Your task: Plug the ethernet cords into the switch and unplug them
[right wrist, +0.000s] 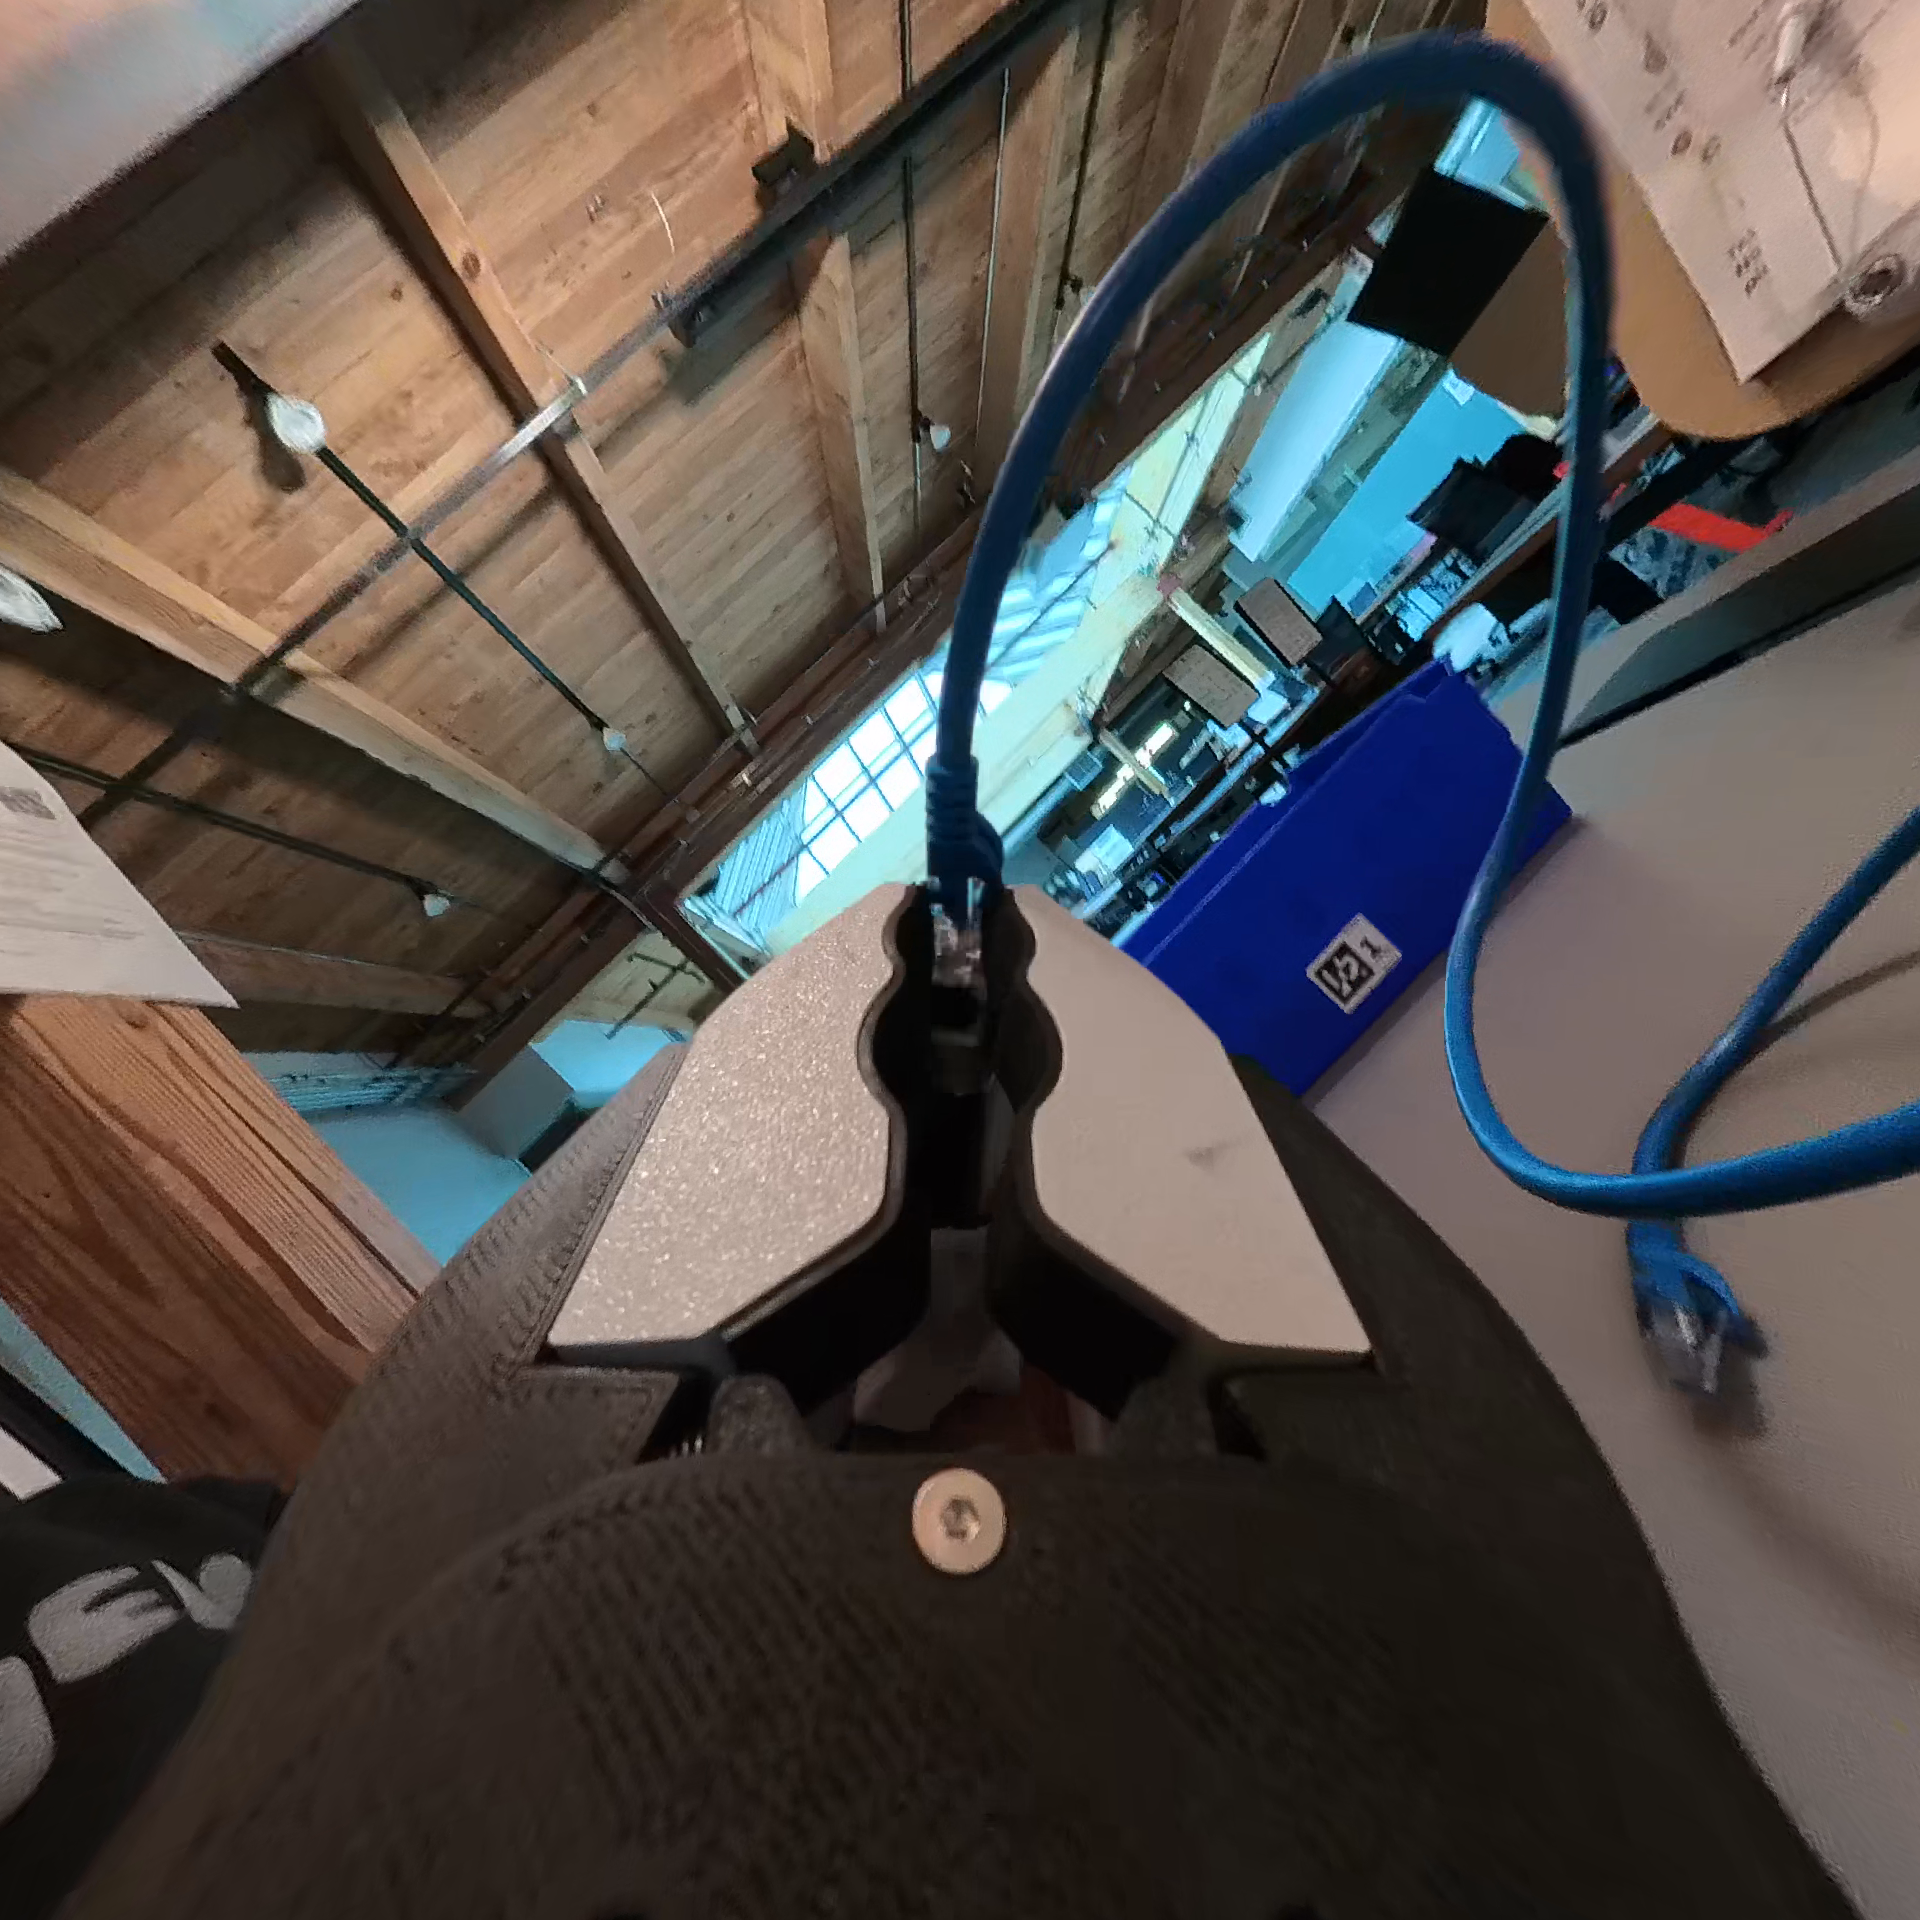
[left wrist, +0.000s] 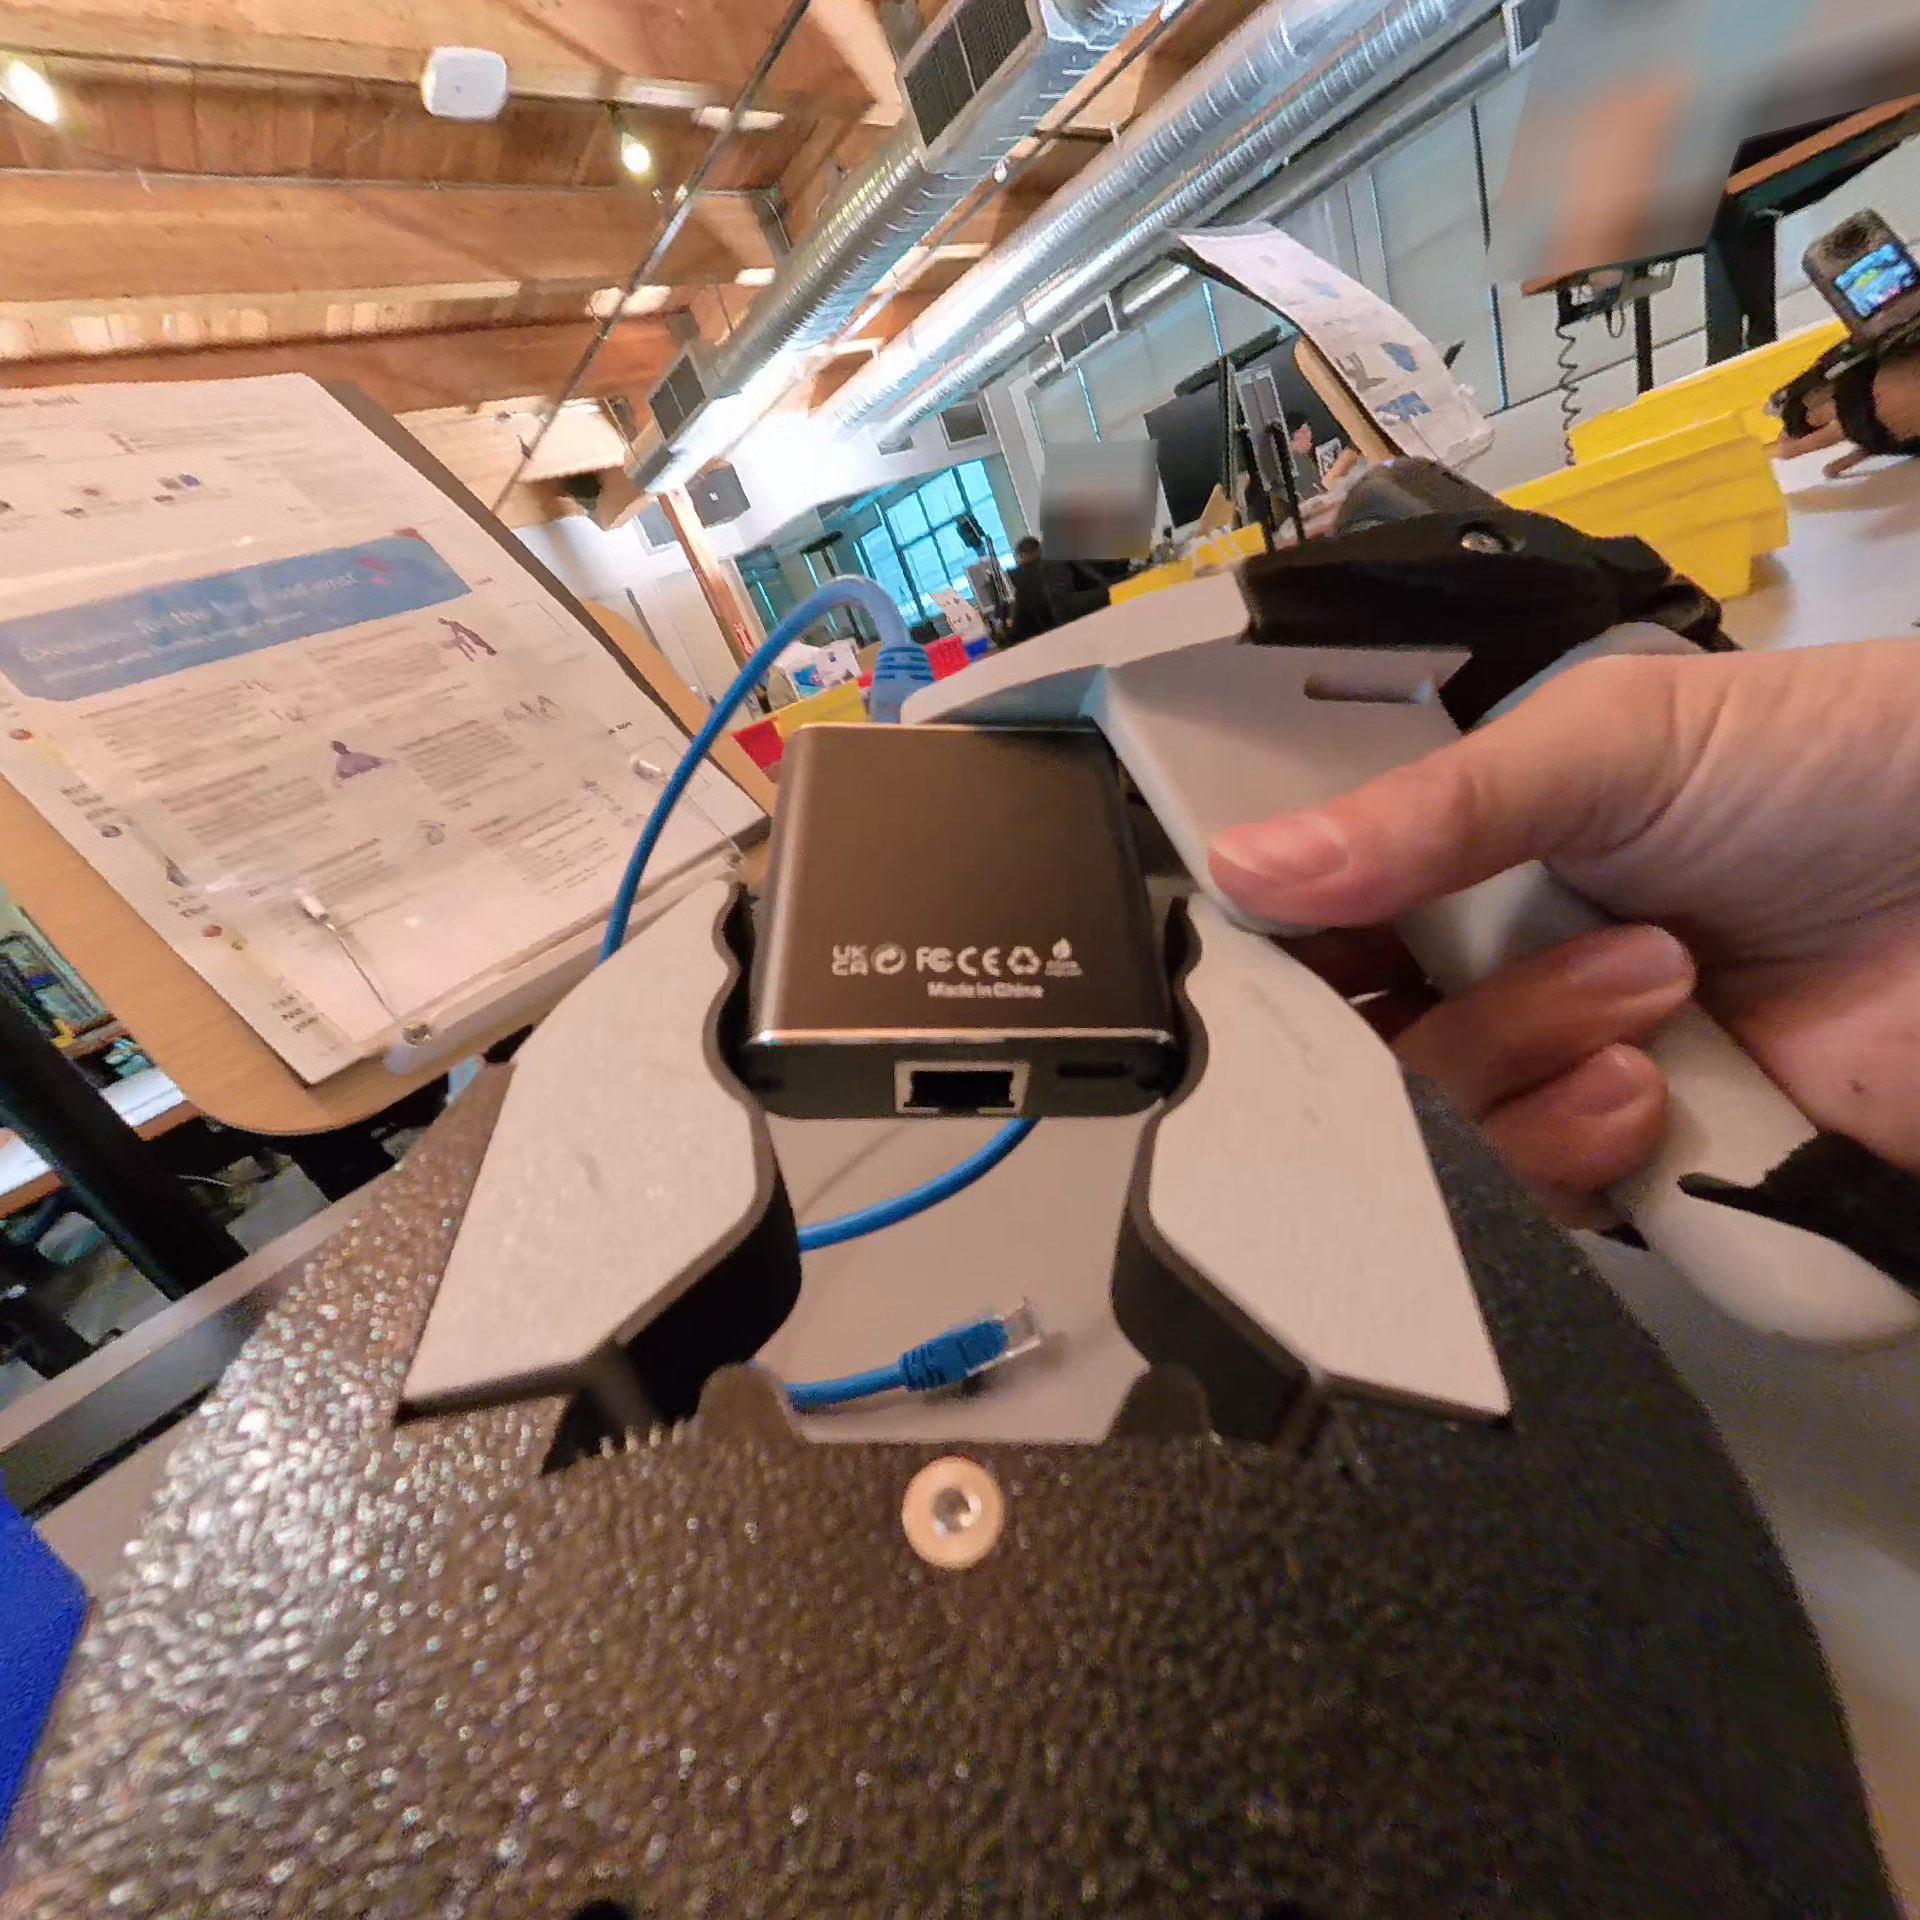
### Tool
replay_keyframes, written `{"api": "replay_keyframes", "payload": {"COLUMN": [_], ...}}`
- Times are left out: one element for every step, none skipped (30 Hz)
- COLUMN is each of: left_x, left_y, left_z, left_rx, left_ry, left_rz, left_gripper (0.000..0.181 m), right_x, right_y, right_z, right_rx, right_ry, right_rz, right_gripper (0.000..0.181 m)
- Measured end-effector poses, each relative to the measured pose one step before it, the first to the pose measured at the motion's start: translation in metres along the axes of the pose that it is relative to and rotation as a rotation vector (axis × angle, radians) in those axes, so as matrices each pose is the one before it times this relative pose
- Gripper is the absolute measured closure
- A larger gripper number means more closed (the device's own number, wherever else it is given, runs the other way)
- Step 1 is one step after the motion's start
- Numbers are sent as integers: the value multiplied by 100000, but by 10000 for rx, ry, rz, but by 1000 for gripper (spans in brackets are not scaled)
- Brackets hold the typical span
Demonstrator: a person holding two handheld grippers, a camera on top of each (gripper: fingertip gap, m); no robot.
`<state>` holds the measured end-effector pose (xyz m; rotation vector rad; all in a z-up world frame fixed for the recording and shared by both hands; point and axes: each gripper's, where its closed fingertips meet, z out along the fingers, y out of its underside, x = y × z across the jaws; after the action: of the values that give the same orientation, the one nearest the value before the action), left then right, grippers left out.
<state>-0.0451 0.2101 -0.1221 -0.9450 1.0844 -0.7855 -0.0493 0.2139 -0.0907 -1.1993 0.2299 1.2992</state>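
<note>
Between the two grey fingers of the left hand-held gripper (left wrist: 961,997), dead centre of the left wrist view, sits the switch (left wrist: 951,883), a small black metal box clamped by its sides, with an empty ethernet port facing the camera. Just behind it, the right hand-held gripper (left wrist: 1049,717) comes in from the right side of the frame, held in a person's hand (left wrist: 1621,904). Over in the right wrist view, that gripper's fingers are squeezed together on the clear plug (right wrist: 958,951) of a blue ethernet cord (right wrist: 1039,436), plug pointing back toward the camera. The cord arcs up to the top of the frame and drops down the right side onto the grey worktop (right wrist: 1714,935). A loose blue plug (right wrist: 1688,1314) lies on the worktop at the right edge. Further back there's a blue bin (right wrist: 1340,904) at centre right, and a wooden ceiling (right wrist: 520,312) filling the upper left.
</note>
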Motion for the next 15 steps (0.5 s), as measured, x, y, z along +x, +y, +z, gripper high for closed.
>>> {"api": "replay_keyframes", "payload": {"left_x": [-137,73,-43,-114,-327,-466,-558,-634,-533,-270,-96,-49,77,170,180], "left_y": [-313,-456,-271,271,-60,-347,-34,191,95,22,69,85,57,69,84], "left_z": [-178,-155,-43,53,-47,-180,-206,-153,-128,-81,-13,5,28,47,50], "left_rx": [170,268,100,-206,65,272,77,-87,-35,20,-12,-48,-49,-53,-58], "left_ry": [-170,-63,-155,-138,-126,-102,-141,-205,-182,-46,5,-31,14,58,51], "left_rz": [258,345,172,-135,-409,-369,-142,14,-39,-164,-148,14,139,122,104], "left_gripper": [107,107,108,108,108,108,108,108,108,108,108,108,108,108,108], "right_x": [-189,-205,380,1,-950,-773,-395,-600,-402,-222,-246,-15,86,-127,102], "right_y": [-1088,-675,9,-342,-491,-687,-1040,-964,-1144,-1437,-1338,-1383,-1713,-1599,-1337], "right_z": [-52,97,111,-75,-108,-205,-411,-446,-531,-671,-688,-783,-912,-899,-906], "right_rx": [423,-24,-573,-299,-279,-277,-137,-388,-382,-189,-310,-252,73,2,-148], "right_ry": [-129,-144,468,426,-290,-125,243,-18,104,237,64,131,184,-86,-28], "right_rz": [153,-80,-718,-1163,-628,-241,-644,-762,-582,-620,-557,-449,-398,-263,-170], "right_gripper": [169,169,169,170,170,169,170,170,170,170,170,170,170,170,170]}}
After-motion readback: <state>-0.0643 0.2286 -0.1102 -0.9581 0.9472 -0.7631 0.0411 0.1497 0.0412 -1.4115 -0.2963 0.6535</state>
